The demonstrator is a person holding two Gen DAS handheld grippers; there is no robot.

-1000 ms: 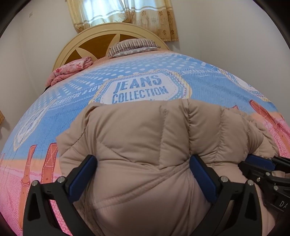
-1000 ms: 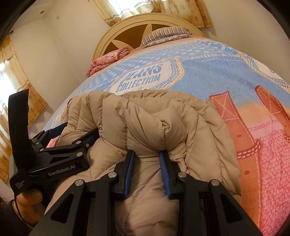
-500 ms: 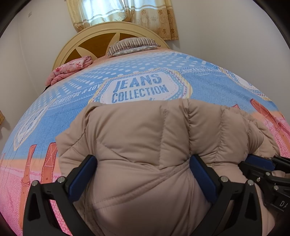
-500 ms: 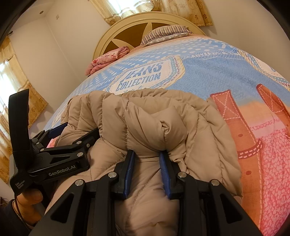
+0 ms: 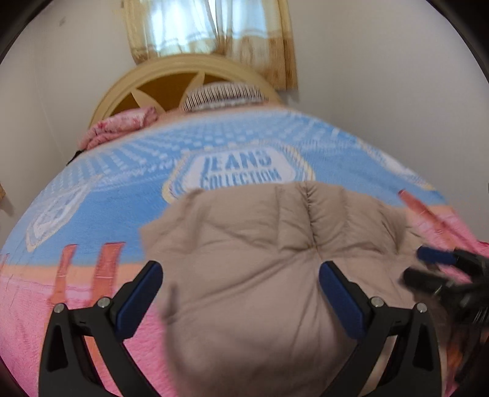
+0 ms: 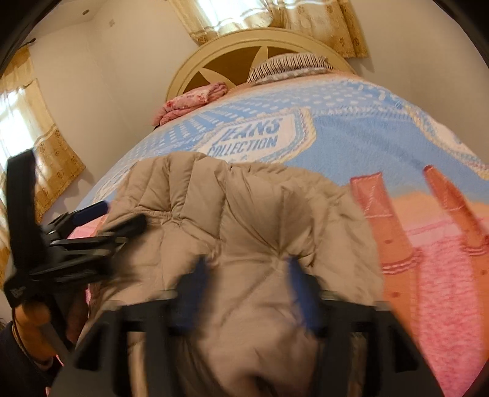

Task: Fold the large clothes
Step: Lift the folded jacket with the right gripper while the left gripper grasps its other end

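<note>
Your right gripper [image 6: 244, 284] has just been opening: its blurred blue pads, pinching a fold of the beige puffer jacket [image 6: 244, 220] a moment ago, are now standing apart with the padding bulging between them, unpinched. Your left gripper [image 5: 241, 293] is pulling back from the jacket, its jaws gaping wide astride the folded bundle. You are leaving the jacket lying folded on the blue and pink blanket [image 5: 122, 195], below the "JEANS COLLECTION" print [image 5: 241, 174].

Blue-and-pink blanket [image 5: 101, 195] covers the bed (JEANS COLLECTION badge [image 6: 259, 139] mid-spread), striped pillow [image 6: 290, 65] and folded pink cloth [image 6: 192, 100] against the rounded headboard [image 5: 159, 73], yellow curtains [image 5: 214, 27] behind.
</note>
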